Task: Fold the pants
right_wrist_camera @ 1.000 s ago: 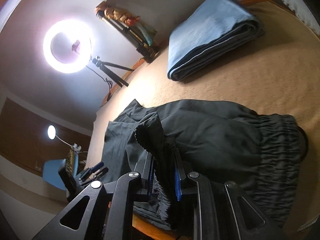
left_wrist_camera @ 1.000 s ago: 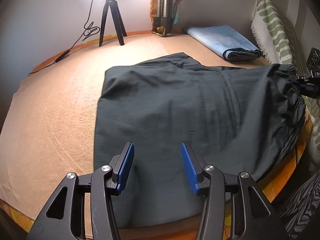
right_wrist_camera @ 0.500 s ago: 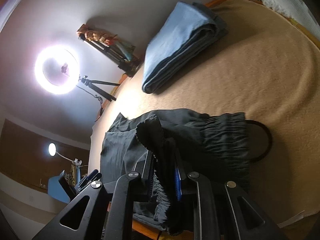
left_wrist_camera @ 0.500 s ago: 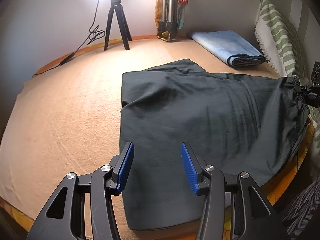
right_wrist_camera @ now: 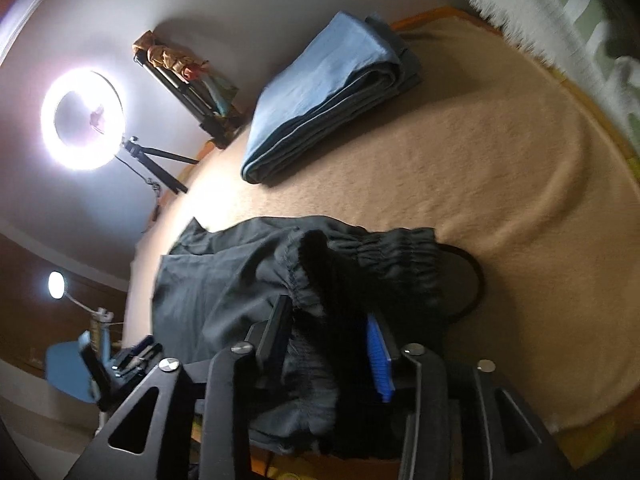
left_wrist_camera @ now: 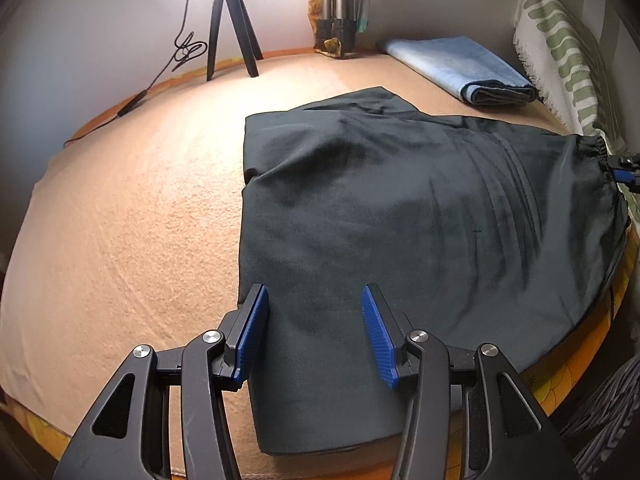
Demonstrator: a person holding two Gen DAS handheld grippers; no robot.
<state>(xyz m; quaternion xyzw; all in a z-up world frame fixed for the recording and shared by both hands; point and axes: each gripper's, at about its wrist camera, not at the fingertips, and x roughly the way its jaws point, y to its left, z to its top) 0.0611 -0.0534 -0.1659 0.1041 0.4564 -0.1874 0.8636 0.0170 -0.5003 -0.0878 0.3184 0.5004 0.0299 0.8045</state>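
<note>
Dark grey pants (left_wrist_camera: 400, 216) lie folded lengthwise on a tan blanket (left_wrist_camera: 120, 220), legs near me, elastic waistband (left_wrist_camera: 600, 148) at the far right. My left gripper (left_wrist_camera: 314, 332) is open and empty just above the leg end. My right gripper (right_wrist_camera: 332, 344) shows in the left wrist view (left_wrist_camera: 626, 170) at the waistband. In the right wrist view its jaws have spread apart, with the bunched waistband (right_wrist_camera: 320, 280) still lying between them.
Folded blue pants (left_wrist_camera: 460, 68) lie at the back right. A black tripod (left_wrist_camera: 230, 24) with a ring light (right_wrist_camera: 82, 120) and cable stands at the back. A green-patterned white cloth (left_wrist_camera: 560, 52) hangs on the right. The bed's front edge is close below.
The right gripper's jaws have opened from their tight grip on the waistband. The pants have been pulled rightward and flatter. My left gripper stays open.
</note>
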